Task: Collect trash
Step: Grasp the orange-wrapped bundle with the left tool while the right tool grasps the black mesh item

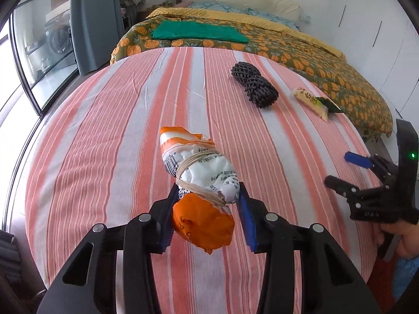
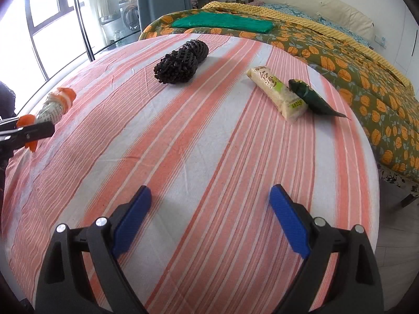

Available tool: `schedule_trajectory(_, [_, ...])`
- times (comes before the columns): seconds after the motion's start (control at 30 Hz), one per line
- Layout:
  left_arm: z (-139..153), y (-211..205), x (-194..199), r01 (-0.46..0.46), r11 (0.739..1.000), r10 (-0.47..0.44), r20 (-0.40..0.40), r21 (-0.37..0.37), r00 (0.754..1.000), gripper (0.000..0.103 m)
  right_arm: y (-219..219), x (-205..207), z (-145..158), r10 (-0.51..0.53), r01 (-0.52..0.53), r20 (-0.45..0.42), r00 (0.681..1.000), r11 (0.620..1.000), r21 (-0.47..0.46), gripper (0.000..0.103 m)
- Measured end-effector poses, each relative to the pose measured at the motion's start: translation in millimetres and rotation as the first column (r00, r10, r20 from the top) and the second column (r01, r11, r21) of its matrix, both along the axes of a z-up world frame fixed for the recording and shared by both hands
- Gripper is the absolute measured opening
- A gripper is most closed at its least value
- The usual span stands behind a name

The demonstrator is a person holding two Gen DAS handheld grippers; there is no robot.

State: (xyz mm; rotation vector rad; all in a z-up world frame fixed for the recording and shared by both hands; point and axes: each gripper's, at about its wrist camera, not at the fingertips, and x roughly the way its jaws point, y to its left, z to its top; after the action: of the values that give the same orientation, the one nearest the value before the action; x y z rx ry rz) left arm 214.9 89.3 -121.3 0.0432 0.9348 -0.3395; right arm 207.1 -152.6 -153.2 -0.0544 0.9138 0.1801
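Orange-and-white wrapper bundle, tied w/ twine, sits clenched between the left gripper pads near its orange end, lifted off the striped cloth, prob. so it can be carried off as trash. Its long axis runs along the fingers, white end pointing away from the camera. Right gripper hangs spread and empty over the cloth; black mesh rolls and two snack wrappers lie beyond it.

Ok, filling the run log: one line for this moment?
left hand-held gripper: shut on tied wrapper bundle | right hand-held gripper: open, empty
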Motion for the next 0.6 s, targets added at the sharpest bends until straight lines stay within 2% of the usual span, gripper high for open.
schedule_trajectory(0.03, [-2, 1, -4, 0.001, 1.0, -0.001, 0.007, 0.002, 1.0, 0.043, 0, 1, 1, 0.002, -0.002, -0.005, 1.0, 1.0, 0.002, 0.089])
schedule_trajectory(0.2, [-19, 0, -5, -0.01, 1.0, 0.01, 0.007, -0.01, 1.0, 0.065, 6, 19, 15, 0.022, -0.021, -0.026, 0.999, 0.999, 0.026, 0.089])
schedule_trajectory(0.4, [-27, -8, -4, -0.005, 0.999, 0.004, 0.022, 0.041, 1.0, 0.078, 28, 74, 46, 0.043, -0.042, -0.008, 0.999, 0.998, 0.045, 0.089])
schedule_trajectory(0.6, [-31, -18, -3, -0.001, 0.994, -0.001, 0.022, 0.11, 1.0, 0.086, 54, 146, 39, 0.02, -0.011, -0.089, 0.996, 0.996, 0.094, 0.089])
